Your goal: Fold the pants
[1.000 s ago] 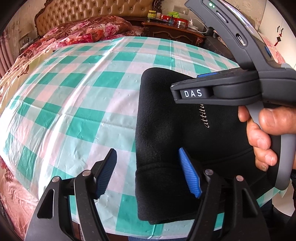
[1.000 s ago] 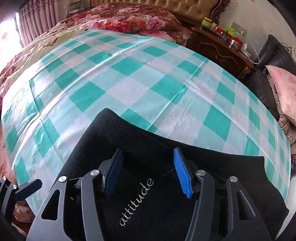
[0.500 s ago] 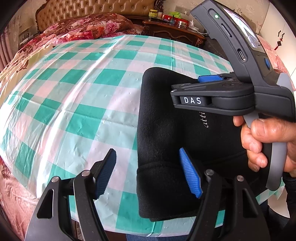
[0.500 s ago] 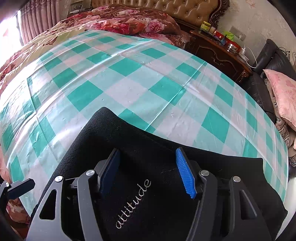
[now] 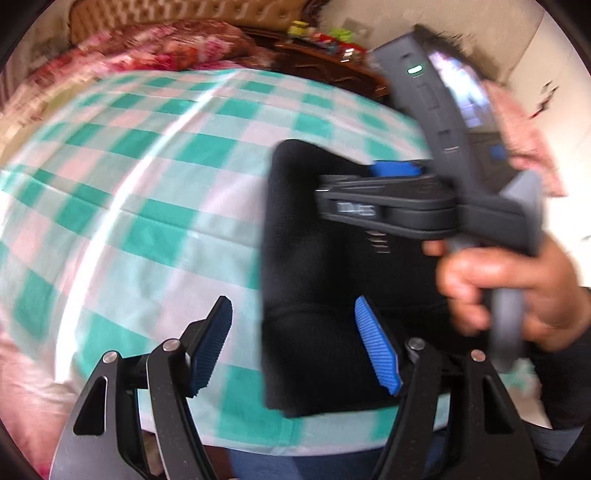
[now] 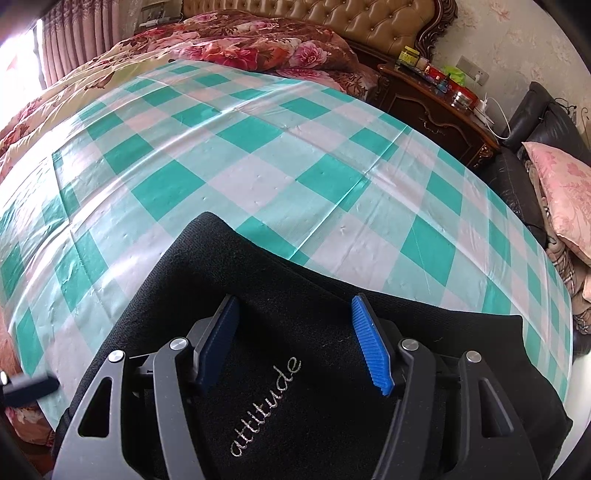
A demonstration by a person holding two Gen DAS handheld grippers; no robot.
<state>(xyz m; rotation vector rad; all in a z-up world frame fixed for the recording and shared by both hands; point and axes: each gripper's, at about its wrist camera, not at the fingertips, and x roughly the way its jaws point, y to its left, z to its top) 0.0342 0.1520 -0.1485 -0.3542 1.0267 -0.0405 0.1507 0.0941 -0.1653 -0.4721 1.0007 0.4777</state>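
Observation:
Black folded pants (image 6: 229, 258) with a silver "attitude" script (image 6: 266, 406) lie near the front edge of the checked tablecloth (image 6: 258, 166). My right gripper (image 6: 294, 297) hovers open over the pants' upper layer, with no cloth pinched between its blue pads. In the blurred left wrist view, my left gripper (image 5: 291, 301) is open and straddles the left edge of the pants (image 5: 314, 240). One finger is over the cloth, the other over the black fabric. A hand (image 5: 517, 280) holds the right tool above the pants.
The green and white tablecloth (image 5: 147, 203) covers a bed with a floral quilt (image 6: 240, 44) and a tufted headboard (image 6: 351, 18) behind. A dark nightstand (image 6: 436, 107) with small items and a sofa with a pink pillow (image 6: 561, 188) stand at the right.
The left wrist view has gone blurred as the left gripper tilts, its fingers still astride the pants' left edge. The right gripper stays over the pants.

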